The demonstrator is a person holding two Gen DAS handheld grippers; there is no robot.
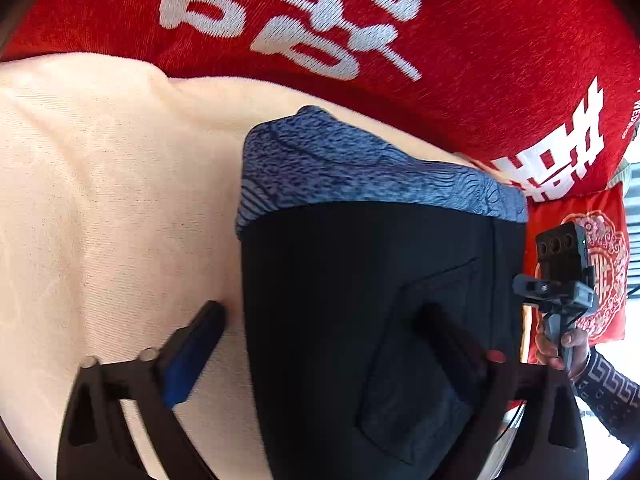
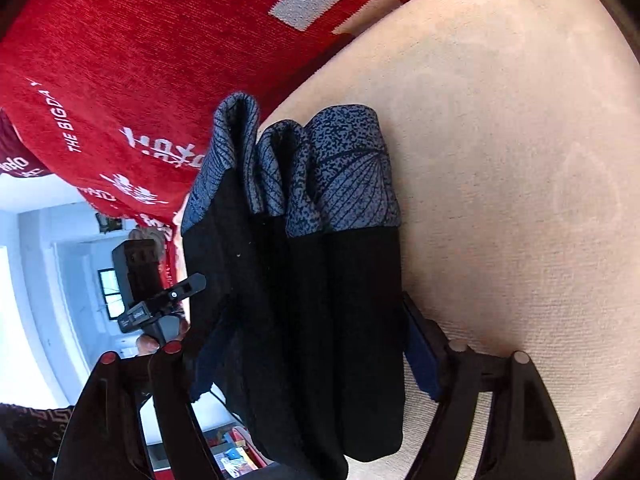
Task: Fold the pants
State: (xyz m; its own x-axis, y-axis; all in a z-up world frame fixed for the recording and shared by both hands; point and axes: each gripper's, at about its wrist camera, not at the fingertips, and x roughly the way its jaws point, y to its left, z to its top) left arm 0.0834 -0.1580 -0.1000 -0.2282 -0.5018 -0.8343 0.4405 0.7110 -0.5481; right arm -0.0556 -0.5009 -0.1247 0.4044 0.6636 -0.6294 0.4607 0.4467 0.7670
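Observation:
The pants (image 1: 360,280) are black with a blue patterned waistband (image 1: 360,164) and lie folded on a cream cushion (image 1: 100,200). My left gripper (image 1: 324,320) is open, its jaws wide apart either side of the pants' left edge, one finger (image 1: 196,344) on the cushion, the other over the black fabric. In the right wrist view the folded pants (image 2: 312,300) show stacked layers with the waistband (image 2: 344,176) at the far end. My right gripper (image 2: 304,344) is open and straddles the stack, one blue-padded finger (image 2: 420,352) beside it.
A red cover with white characters (image 1: 360,40) lies behind the cushion and shows in the right wrist view (image 2: 140,60). A red patterned cushion (image 1: 592,272) sits at right. Each view shows the other hand-held gripper (image 1: 560,280) (image 2: 148,292).

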